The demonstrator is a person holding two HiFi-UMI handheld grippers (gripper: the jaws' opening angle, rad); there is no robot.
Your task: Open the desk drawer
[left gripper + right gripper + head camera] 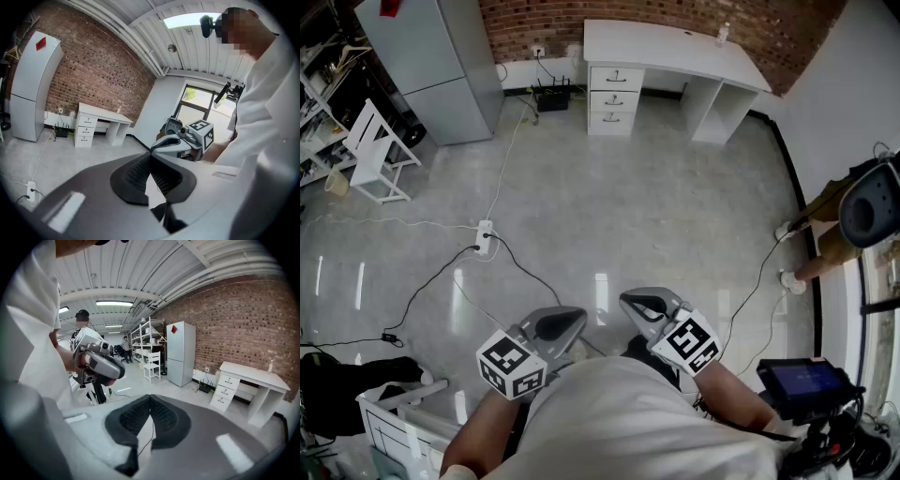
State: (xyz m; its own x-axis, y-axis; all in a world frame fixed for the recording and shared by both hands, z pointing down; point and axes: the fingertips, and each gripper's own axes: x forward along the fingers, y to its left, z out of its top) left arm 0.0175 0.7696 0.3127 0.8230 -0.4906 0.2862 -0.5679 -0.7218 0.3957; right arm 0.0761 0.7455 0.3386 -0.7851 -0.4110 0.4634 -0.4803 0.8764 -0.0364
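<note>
A white desk point(675, 49) stands far off against the brick wall, with a stack of three shut drawers point(614, 97) at its left end. The same desk point(101, 122) is small in the left gripper view, and the desk point(253, 376) with its drawers point(225, 390) sits right of centre in the right gripper view. My left gripper point(572, 323) and right gripper point(630, 305) are held close to my body, far from the desk. Both are shut with their tips touching and nothing between them.
A grey cabinet point(441, 66) stands left of the desk, with a white chair point(375, 150) further left. A power strip point(484, 236) and cables cross the floor between me and the desk. A person point(830, 234) stands at the right wall. A white rack point(394, 412) sits beside me.
</note>
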